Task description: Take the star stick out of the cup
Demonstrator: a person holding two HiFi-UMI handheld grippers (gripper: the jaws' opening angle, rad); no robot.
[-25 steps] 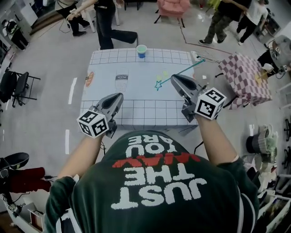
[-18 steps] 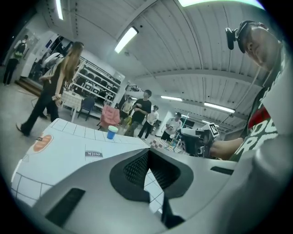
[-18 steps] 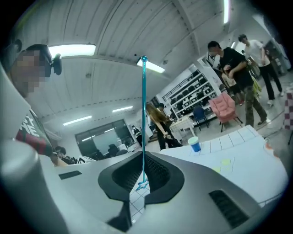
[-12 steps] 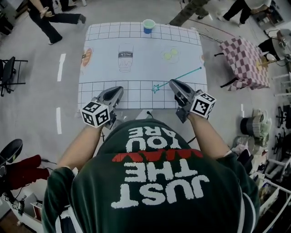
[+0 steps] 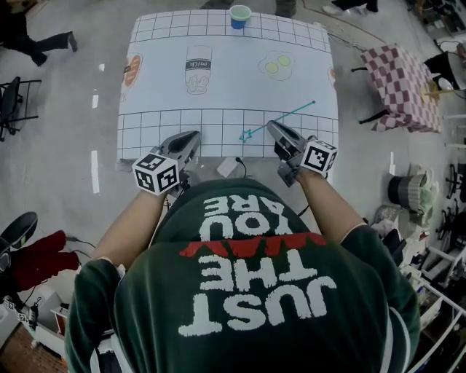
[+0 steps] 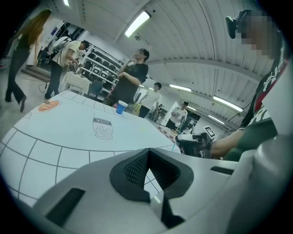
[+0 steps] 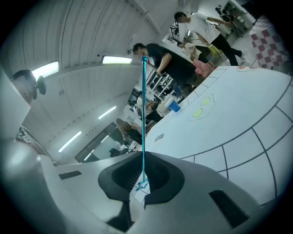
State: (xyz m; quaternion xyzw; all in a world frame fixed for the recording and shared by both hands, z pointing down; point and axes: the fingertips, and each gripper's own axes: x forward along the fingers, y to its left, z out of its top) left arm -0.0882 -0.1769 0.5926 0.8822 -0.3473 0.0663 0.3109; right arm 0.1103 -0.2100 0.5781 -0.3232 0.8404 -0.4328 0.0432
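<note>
The right claw (image 5: 275,130) is clamped on the star stick (image 5: 290,114) near its star end and holds it over the near edge of the worktop (image 5: 160,80). It is well apart from the cup (image 5: 239,16), so removal looks done. The left claw (image 5: 191,140) is closed and empty, idling alongside.

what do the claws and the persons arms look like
Both the left claw and right claw are grey, tapered shells with black ribbed pads. Each carries a white cube with black square markers. The person wears a dark green short-sleeved shirt with white and red lettering.
</note>
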